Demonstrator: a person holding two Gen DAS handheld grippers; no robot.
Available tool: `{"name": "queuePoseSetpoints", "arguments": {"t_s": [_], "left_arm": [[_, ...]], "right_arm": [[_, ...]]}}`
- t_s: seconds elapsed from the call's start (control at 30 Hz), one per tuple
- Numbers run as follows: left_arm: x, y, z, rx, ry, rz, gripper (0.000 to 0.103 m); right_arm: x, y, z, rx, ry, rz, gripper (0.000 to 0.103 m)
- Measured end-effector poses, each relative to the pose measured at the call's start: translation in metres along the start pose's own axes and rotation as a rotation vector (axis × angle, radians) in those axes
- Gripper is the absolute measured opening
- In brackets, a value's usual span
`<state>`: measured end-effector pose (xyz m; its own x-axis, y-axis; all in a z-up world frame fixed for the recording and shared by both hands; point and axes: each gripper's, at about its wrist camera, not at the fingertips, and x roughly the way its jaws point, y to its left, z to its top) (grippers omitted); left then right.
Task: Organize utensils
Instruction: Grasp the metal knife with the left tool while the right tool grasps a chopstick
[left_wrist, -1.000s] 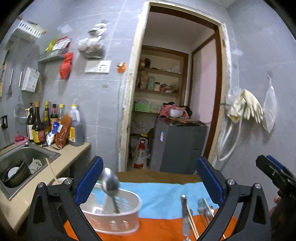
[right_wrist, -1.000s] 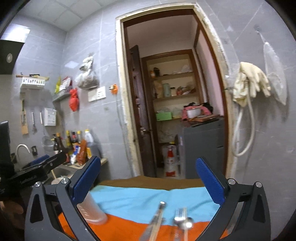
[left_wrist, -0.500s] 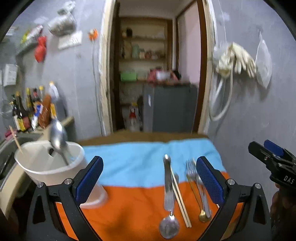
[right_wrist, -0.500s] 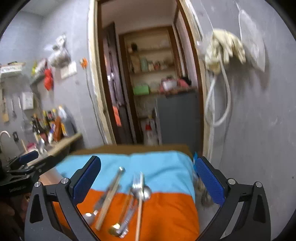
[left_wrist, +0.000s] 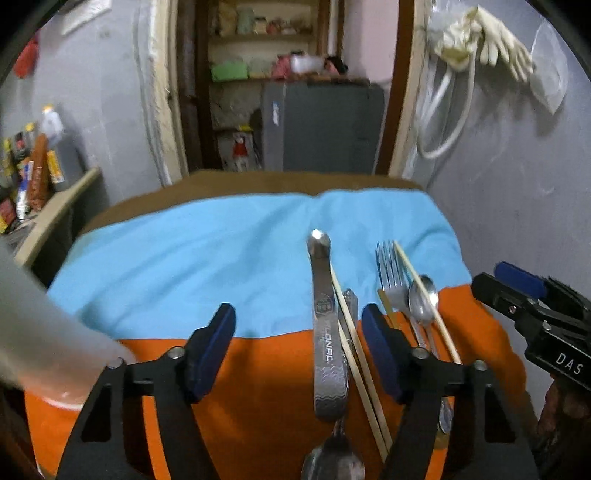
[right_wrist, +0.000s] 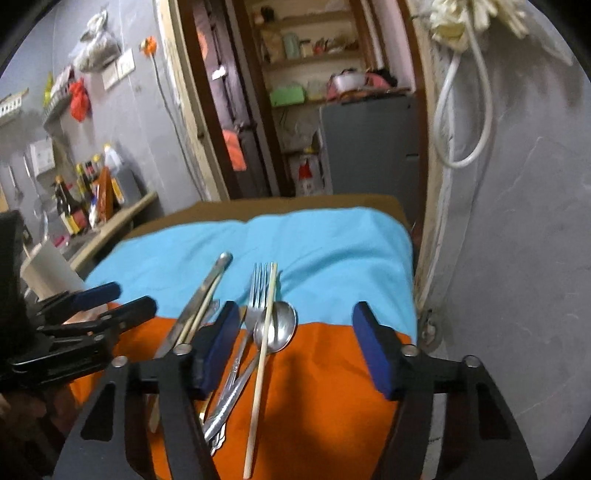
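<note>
Several utensils lie on the blue and orange cloth (left_wrist: 192, 266). In the left wrist view a broad steel handle (left_wrist: 325, 332) and a chopstick (left_wrist: 354, 354) show between the blue pads of my left gripper (left_wrist: 295, 343), lower down on the cloth. Its jaws are closing and grip nothing. A fork (left_wrist: 389, 273), a small spoon (left_wrist: 423, 299) and a second chopstick (left_wrist: 424, 295) lie further right. My right gripper (right_wrist: 295, 339) hovers over the fork (right_wrist: 258, 291), the spoon (right_wrist: 282, 326) and the chopstick (right_wrist: 264, 350). Its jaws are closing too, with nothing pressed between them.
A white utensil holder (left_wrist: 40, 350) stands at the cloth's left edge, blurred and close. A counter with bottles (right_wrist: 77, 206) lies beyond it. A grey wall with hanging gloves (left_wrist: 491, 40) borders the table on the right. Behind is an open doorway with shelves.
Both grippers have come down and tipped toward the table, so the utensils look larger. Both pairs of jaws have narrowed. The holder with its spoon has slid to the left edge of the left view.
</note>
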<state>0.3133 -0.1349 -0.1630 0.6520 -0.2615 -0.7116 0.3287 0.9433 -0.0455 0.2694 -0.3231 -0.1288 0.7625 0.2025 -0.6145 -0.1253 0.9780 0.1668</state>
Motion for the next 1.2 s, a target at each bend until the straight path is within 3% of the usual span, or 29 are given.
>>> {"name": "queuePoseSetpoints", "arguments": {"t_s": [0.23, 0.4, 0.67, 0.83, 0.97, 1.07, 1.2], "left_arm": [[0.039, 0.006, 0.001, -0.004, 0.129, -0.037, 0.04], [0.042, 0.015, -0.005, -0.032, 0.133, -0.058, 0.034], [0.036, 0.025, -0.011, -0.07, 0.151, -0.04, 0.031], [0.039, 0.025, -0.004, -0.107, 0.195, -0.048, 0.03], [0.046, 0.02, 0.005, -0.074, 0.224, -0.032, 0.029], [0.047, 0.018, 0.007, -0.067, 0.231, -0.045, 0.015], [0.042, 0.024, 0.005, -0.12, 0.22, -0.069, 0.014]], "right_arm": [[0.035, 0.005, 0.005, -0.052, 0.108, 0.026, 0.039], [0.047, 0.001, 0.003, -0.046, 0.169, 0.032, 0.037], [0.046, -0.017, 0.001, 0.017, 0.185, -0.027, 0.022], [0.045, -0.026, 0.0, 0.049, 0.191, -0.021, 0.02], [0.051, -0.024, 0.002, 0.043, 0.216, -0.013, 0.02], [0.056, -0.027, 0.006, 0.062, 0.227, 0.004, 0.021], [0.064, -0.028, 0.014, 0.084, 0.24, 0.006, 0.021]]}}
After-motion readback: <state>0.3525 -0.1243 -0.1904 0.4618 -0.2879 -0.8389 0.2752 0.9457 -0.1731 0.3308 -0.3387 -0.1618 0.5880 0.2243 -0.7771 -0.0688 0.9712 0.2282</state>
